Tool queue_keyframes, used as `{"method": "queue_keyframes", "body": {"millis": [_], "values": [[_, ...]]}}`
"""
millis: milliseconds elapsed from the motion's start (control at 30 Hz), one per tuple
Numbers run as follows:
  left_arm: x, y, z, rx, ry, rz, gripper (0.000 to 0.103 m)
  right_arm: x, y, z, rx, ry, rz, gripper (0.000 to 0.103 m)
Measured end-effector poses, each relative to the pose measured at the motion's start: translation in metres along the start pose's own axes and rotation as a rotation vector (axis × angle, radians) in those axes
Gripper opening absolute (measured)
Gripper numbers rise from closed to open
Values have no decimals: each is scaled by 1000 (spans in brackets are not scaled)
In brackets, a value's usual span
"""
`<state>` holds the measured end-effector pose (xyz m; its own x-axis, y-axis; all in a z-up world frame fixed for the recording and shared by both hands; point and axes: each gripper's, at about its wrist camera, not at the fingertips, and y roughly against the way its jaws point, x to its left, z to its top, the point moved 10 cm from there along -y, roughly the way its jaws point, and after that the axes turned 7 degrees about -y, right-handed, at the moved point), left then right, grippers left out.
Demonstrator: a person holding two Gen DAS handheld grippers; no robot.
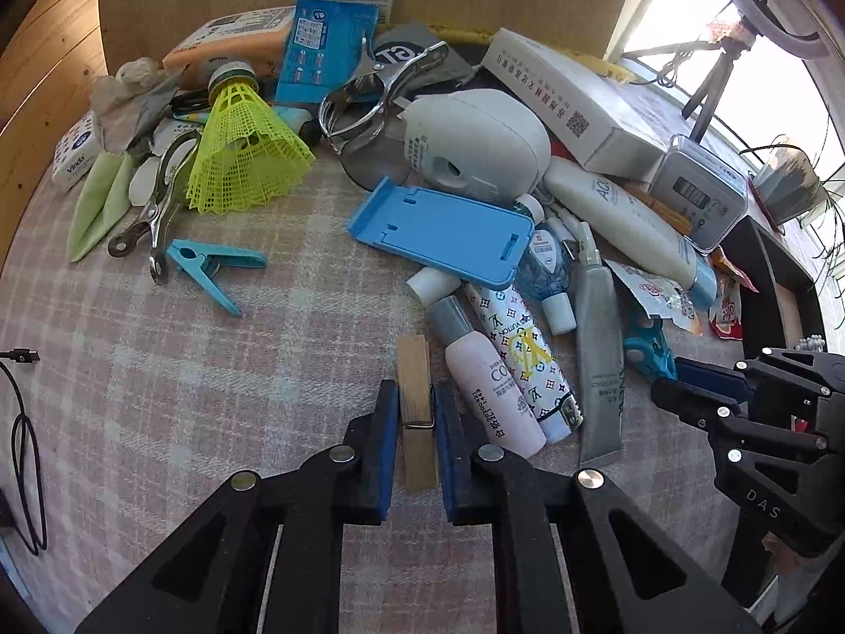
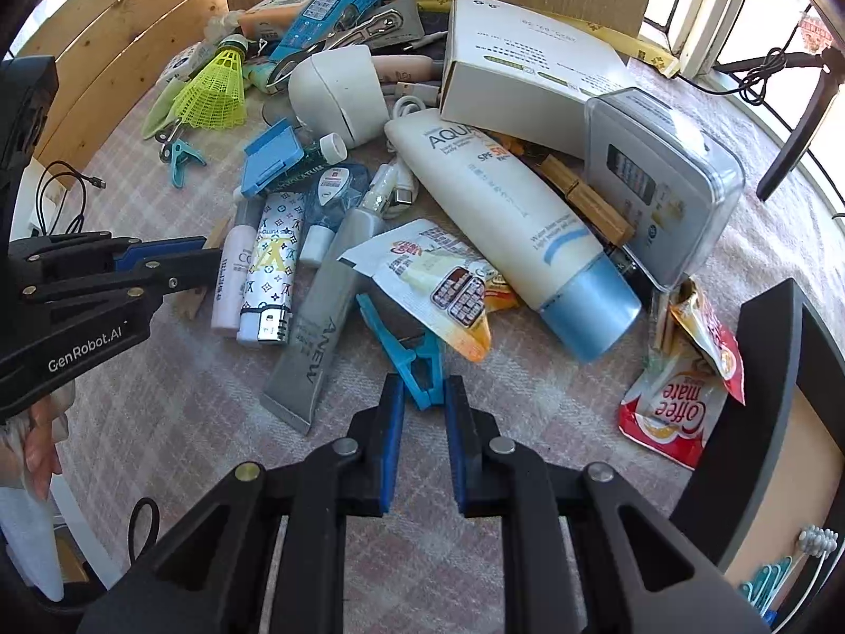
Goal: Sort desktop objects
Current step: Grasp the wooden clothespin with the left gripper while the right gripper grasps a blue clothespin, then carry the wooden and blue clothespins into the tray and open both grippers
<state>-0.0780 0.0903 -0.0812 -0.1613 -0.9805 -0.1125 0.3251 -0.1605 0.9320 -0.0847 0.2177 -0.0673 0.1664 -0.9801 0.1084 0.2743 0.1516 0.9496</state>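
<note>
Left gripper (image 1: pixel 414 396) clamped on the wooden clothespin (image 1: pixel 416 412): pin sits lengthwise between the blue pads, both ends sticking out, on the checked cloth (image 1: pixel 211 396). Pink bottle (image 1: pixel 486 385) just right of it. Right gripper (image 2: pixel 424 396) closed on the rear of the blue clip (image 2: pixel 417 364), which points ahead toward the snack sachet (image 2: pixel 422 274).

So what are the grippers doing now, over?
Left gripper shut on wooden peg. Right gripper around blue peg. Grey tube close beside.
</note>
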Motion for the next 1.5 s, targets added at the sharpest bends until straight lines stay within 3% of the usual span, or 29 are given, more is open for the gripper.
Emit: {"method": "queue_keyframes", "body": {"millis": [233, 367, 533, 733, 800, 1033, 1300, 1500], "values": [[6, 16, -18, -8, 39, -23, 12, 2, 17, -23, -11, -52, 54, 15], [10, 31, -12, -37, 34, -34, 12, -1, 29, -33, -25, -80, 70, 15], [-12, 45, -6, -60, 3, -63, 12, -12, 43, -43, -44, -126, 69, 15], [-76, 52, 8, -72, -92, -118, 12, -28, 74, -49, -107, -207, 45, 15], [-91, 57, 11, -78, -129, -144, 12, -66, 76, -54, -136, -242, 24, 15], [-190, 61, 31, -88, -246, -252, 12, -143, 131, -84, -215, -391, -71, 15], [-301, 59, 26, -65, -398, -351, 12, -212, 156, -117, -257, -570, -171, 15], [-352, 60, 13, -45, -480, -383, 12, -250, 168, -142, -258, -659, -223, 15]]}}
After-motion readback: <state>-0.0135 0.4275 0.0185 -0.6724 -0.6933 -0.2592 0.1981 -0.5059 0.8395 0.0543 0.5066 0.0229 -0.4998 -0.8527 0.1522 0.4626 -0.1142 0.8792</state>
